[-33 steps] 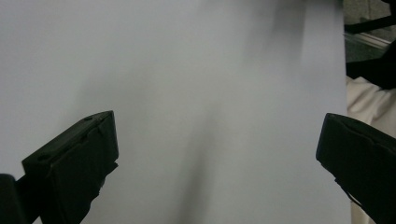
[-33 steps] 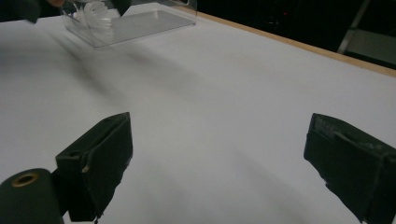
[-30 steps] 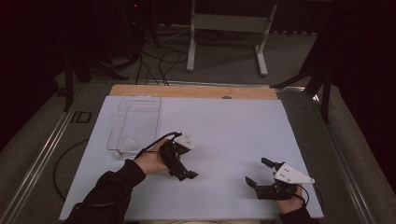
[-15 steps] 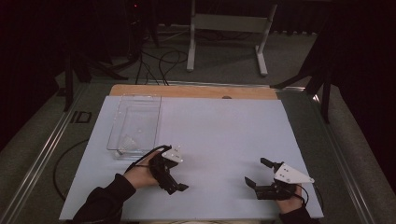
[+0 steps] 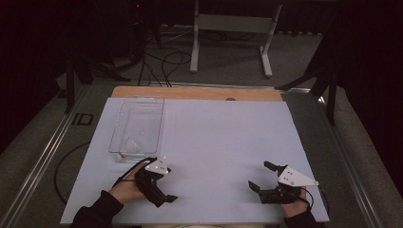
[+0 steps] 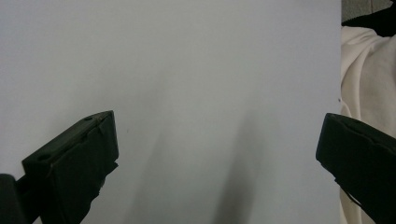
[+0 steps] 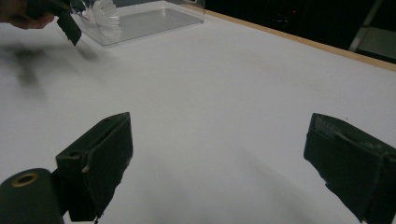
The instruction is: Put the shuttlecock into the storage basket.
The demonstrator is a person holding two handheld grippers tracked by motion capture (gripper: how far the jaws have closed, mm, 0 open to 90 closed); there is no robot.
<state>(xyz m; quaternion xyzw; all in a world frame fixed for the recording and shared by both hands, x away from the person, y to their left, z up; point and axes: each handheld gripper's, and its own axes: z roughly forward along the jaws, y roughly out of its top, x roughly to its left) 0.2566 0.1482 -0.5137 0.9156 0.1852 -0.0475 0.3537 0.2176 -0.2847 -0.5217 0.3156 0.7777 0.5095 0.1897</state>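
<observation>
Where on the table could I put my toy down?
The big white sheet is bare between the clear box at its left and the right edge. It is crowded only near the front, by the left tool and right tool.

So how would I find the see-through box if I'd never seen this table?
Start at the big white table top and look to its far left part. The clear plastic box lies there, long and shallow, just beyond the left tool. It is see-through, with something small and white in its near end.
</observation>
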